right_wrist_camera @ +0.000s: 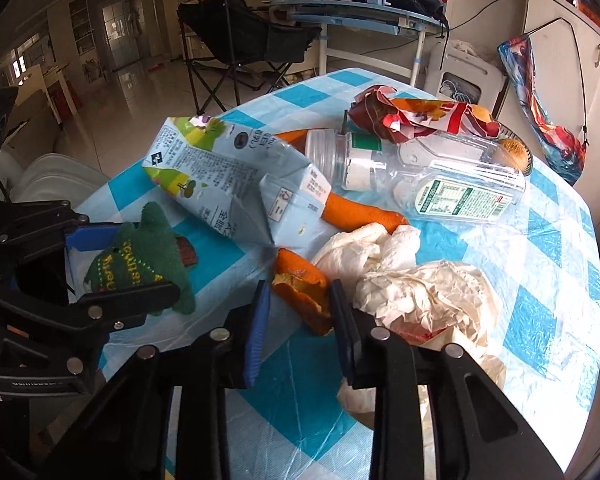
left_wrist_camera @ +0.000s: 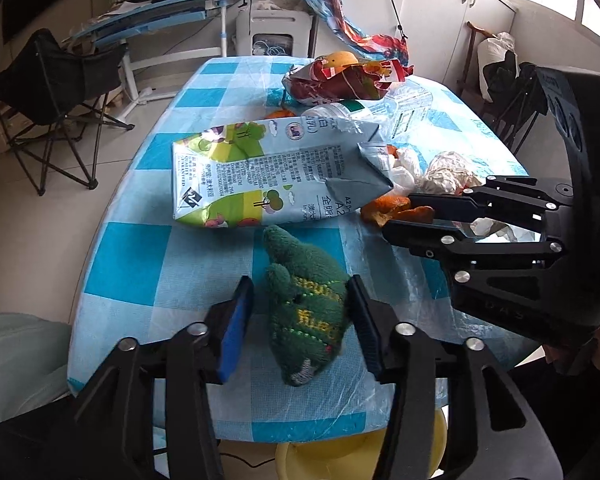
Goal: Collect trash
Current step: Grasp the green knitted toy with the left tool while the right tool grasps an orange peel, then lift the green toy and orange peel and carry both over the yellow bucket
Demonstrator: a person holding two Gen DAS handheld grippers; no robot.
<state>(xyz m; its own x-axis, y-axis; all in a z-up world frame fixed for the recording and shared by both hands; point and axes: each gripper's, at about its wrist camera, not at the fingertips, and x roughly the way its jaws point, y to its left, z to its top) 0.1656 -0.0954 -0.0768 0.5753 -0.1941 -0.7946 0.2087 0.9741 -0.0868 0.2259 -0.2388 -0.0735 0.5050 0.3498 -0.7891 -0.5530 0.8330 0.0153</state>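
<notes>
On the blue-checked table (left_wrist_camera: pixel 140 272) lies a green knitted plush toy (left_wrist_camera: pixel 304 312) between the fingers of my left gripper (left_wrist_camera: pixel 300 284). The right pad touches the toy and a sliver of cloth shows at the left pad. From the right wrist view the same left gripper (right_wrist_camera: pixel 140 260) straddles the toy (right_wrist_camera: pixel 136 260). My right gripper (right_wrist_camera: pixel 300 286) has its pads against a curled orange peel (right_wrist_camera: pixel 304 292) at the fingertips. The left wrist view shows that right gripper (left_wrist_camera: pixel 398 216) clamped on the peel (left_wrist_camera: pixel 392 210).
A flattened milk carton (left_wrist_camera: pixel 268 172) lies just beyond the toy. Behind it are a clear plastic bottle (right_wrist_camera: pixel 440 176), a red snack wrapper (right_wrist_camera: pixel 400 120), more orange peel (right_wrist_camera: pixel 360 212) and crumpled tissue (right_wrist_camera: pixel 420 292). A yellow basin (left_wrist_camera: pixel 340 452) sits under the table's near edge.
</notes>
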